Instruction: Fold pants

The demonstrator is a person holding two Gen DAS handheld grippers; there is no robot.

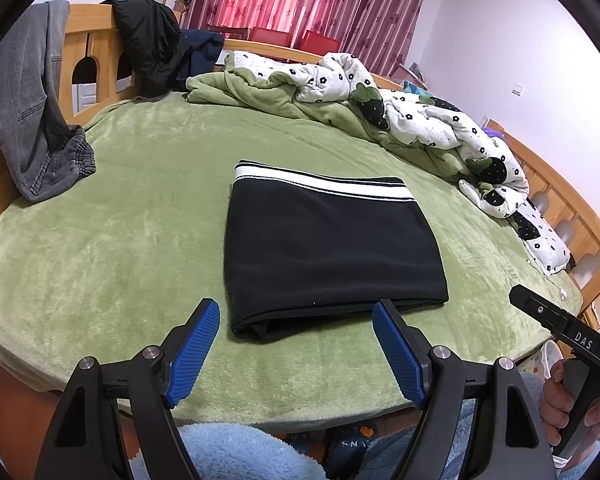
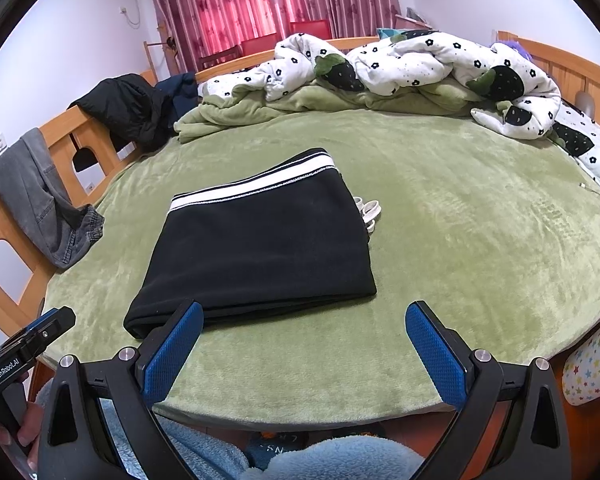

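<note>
1. On the green plush blanket [image 1: 120, 240] that covered the bed, the black pants [image 1: 332, 256] lay as a compact folded rectangle, flat, with the white-striped waistband [image 1: 324, 184] on the far edge and a thick folded edge nearest the person.

2. Both grippers hung near the bed's front edge, short of the pants and touching nothing. The left gripper [image 1: 296, 344] had its blue pads [image 1: 196, 348] spread wide with nothing between them; the right gripper [image 2: 304, 348] was likewise spread and empty.

3. The relation that mattered: the pants lay straight ahead of the left gripper, its near edge spanning the gap between that gripper's fingers. From the right gripper they lay ahead and to the left, so only its left pad [image 2: 172, 352] lined up with the near corner.

4. The bundle's long axis was hard to judge through the fisheye; it looked roughly square, slightly longer front to back.

5. My judgement was that the folding looked nearly or fully done, and the left gripper was better placed for any last tuck or press.

6. Something small and white [image 2: 370, 212], perhaps a drawstring or cord, showed at the pants' right side; I could not tell which.

7. Grey jeans [image 1: 32, 120] hung over the wooden bed frame [image 1: 96, 36] well to the left, and a rumpled quilt [image 1: 420, 116] lay far behind.
</note>
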